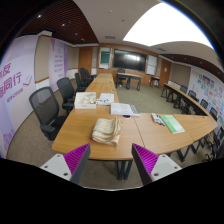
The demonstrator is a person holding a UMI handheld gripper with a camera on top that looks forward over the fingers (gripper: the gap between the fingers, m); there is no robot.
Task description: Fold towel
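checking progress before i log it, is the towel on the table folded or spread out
Folded or bunched, not spread: the towel sits as a compact layered heap on the table, beyond the open claw.

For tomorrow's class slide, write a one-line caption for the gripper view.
Open gripper hovers before a wooden table bearing a crumpled beige towel.

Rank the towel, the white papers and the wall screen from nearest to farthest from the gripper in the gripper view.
From the open gripper:
1. Towel, just ahead of the fingers on the near table.
2. White papers, beyond it on the next table.
3. Wall screen, on the far wall.
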